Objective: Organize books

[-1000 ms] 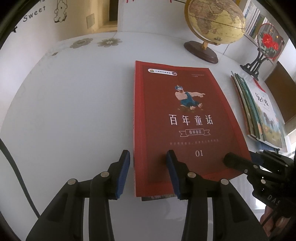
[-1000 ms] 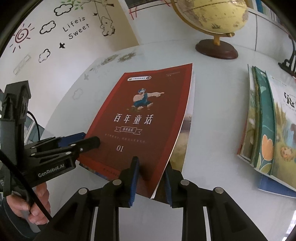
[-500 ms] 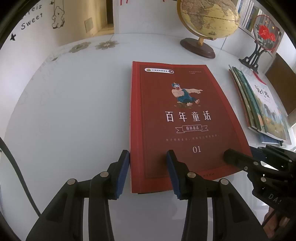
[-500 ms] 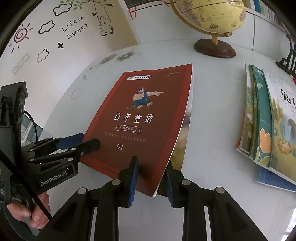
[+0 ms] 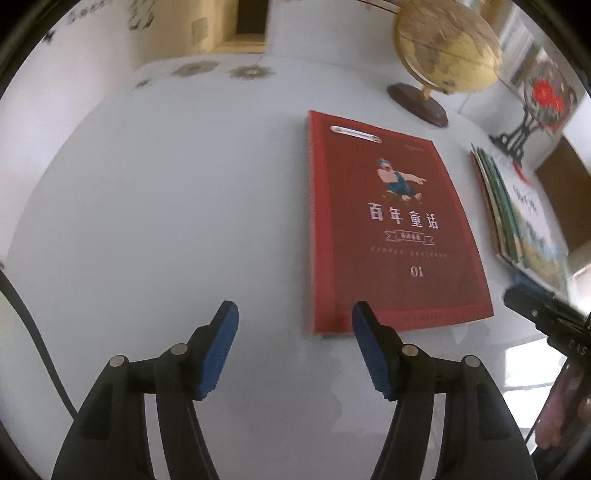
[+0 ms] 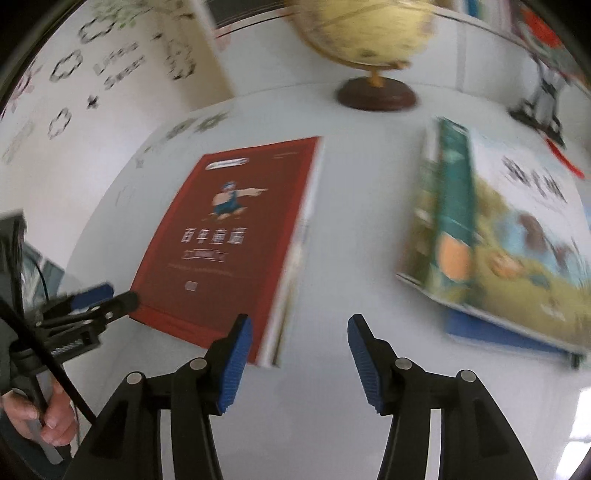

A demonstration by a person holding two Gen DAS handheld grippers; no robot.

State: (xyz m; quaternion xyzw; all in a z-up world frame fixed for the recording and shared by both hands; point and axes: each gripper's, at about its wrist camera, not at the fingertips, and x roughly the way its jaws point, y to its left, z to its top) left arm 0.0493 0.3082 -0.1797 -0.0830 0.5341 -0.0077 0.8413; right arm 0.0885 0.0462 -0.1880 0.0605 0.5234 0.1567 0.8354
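A red book lies flat on the white table, with the edge of another book showing under its right side. My left gripper hovers just short of the book's near left corner. Its jaws are opening and the pads touch nothing. In the right wrist view the left gripper shows at the left edge. My right gripper hangs off the near right corner, jaws opening, nothing gripped. Its tip shows at the right edge of the left wrist view.
A pile of picture books lies to the right of the red book. A globe on a wooden base stands at the back, with a fan ornament to its right. A hand holds the left gripper.
Both grippers have let go of the red book's near edge, opened and pulled back from it. The left one drew off to the left, the right one to the right. The book lies flat.
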